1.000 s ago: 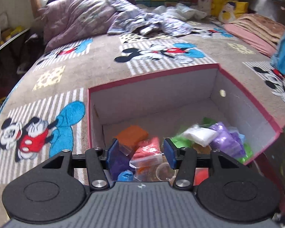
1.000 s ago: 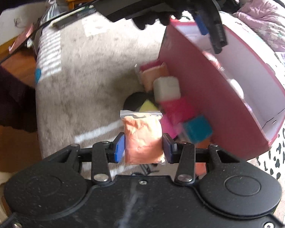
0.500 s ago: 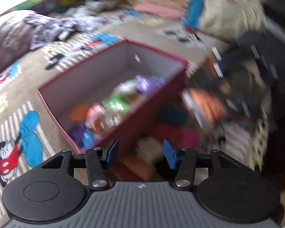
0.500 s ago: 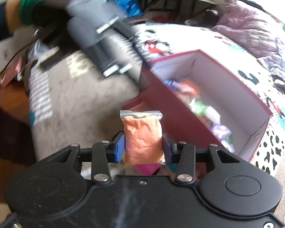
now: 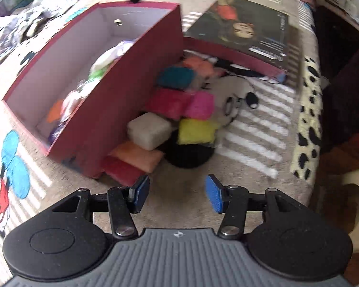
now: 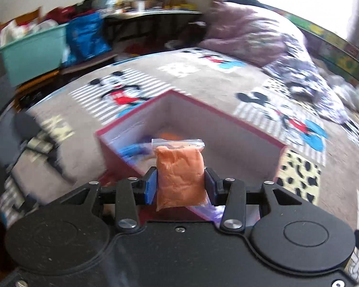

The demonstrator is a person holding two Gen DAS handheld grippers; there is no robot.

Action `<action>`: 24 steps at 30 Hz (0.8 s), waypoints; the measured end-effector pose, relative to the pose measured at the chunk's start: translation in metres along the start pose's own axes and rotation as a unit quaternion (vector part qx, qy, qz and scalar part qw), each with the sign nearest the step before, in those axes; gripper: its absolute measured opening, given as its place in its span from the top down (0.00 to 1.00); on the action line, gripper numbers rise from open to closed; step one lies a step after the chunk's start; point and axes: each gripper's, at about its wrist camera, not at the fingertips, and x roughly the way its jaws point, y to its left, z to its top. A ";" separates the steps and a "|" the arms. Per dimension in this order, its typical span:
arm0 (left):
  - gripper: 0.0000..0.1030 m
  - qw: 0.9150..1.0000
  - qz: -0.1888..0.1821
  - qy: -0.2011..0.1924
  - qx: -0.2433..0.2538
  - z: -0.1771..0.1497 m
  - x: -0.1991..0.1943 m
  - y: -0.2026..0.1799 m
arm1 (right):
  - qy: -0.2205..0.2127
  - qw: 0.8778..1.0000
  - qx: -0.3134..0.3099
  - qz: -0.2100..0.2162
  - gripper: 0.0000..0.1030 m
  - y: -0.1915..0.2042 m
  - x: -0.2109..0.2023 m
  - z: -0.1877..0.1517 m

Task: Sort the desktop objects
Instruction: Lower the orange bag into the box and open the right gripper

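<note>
My right gripper (image 6: 180,185) is shut on an orange clay bag (image 6: 179,174), held above the near corner of the red box (image 6: 131,124). Several coloured bags lie inside that box. In the left wrist view, the red box (image 5: 122,100) stands on the bed blanket with a pile of bags beside its outer wall: a white block (image 5: 149,131), a yellow bag (image 5: 196,131), a pink bag (image 5: 201,106), a teal bag (image 5: 176,77) and an orange bag (image 5: 137,155). My left gripper (image 5: 176,193) hangs open and empty, just in front of this pile.
The red box lid (image 5: 241,35), printed with a picture, lies behind the pile. A black round object (image 5: 189,153) sits under the yellow bag. The bed edge (image 5: 308,119) drops off at the right. A teal bin (image 6: 31,55) and a crumpled quilt (image 6: 251,35) lie farther off.
My left gripper swung from above the box interior to the pile outside it. My right gripper carried the orange bag from the pile up over the box.
</note>
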 end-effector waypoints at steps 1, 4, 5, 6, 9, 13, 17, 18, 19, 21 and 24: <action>0.51 1.000 -0.002 0.001 0.006 0.001 0.000 -0.002 | 0.000 1.000 0.006 -0.006 0.60 -0.005 0.003 0.001; 0.51 1.000 -0.006 0.004 0.012 0.004 0.002 -0.005 | 0.001 0.999 0.032 -0.020 0.60 -0.015 0.015 0.003; 0.51 1.000 -0.007 0.004 0.010 0.005 0.002 -0.005 | 0.004 0.999 0.037 -0.025 0.60 -0.018 0.019 0.003; 0.51 1.000 -0.009 0.003 0.008 0.005 0.003 -0.004 | 0.010 0.999 0.038 -0.029 0.60 -0.019 0.025 0.001; 0.51 1.000 -0.009 0.007 0.001 0.005 0.007 -0.001 | 0.032 0.998 0.032 -0.041 0.60 -0.022 0.041 -0.003; 0.51 1.000 -0.004 0.019 -0.006 0.004 0.016 0.003 | 0.058 0.996 0.036 -0.057 0.60 -0.030 0.062 -0.007; 0.51 1.000 -0.008 0.023 -0.013 0.003 0.022 0.006 | 0.074 0.994 0.046 -0.062 0.60 -0.037 0.080 -0.011; 0.51 1.000 -0.009 0.023 -0.013 0.003 0.023 0.007 | 0.075 0.994 0.047 -0.062 0.60 -0.037 0.082 -0.011; 0.51 1.000 -0.009 0.024 -0.015 0.003 0.025 0.008 | 0.075 0.994 0.048 -0.062 0.60 -0.037 0.083 -0.011; 0.50 0.999 -0.010 0.026 -0.016 0.003 0.028 0.009 | 0.076 0.994 0.050 -0.062 0.60 -0.037 0.086 -0.012; 0.51 0.999 -0.005 0.029 -0.019 0.004 0.032 0.010 | 0.077 0.994 0.053 -0.062 0.59 -0.036 0.090 -0.012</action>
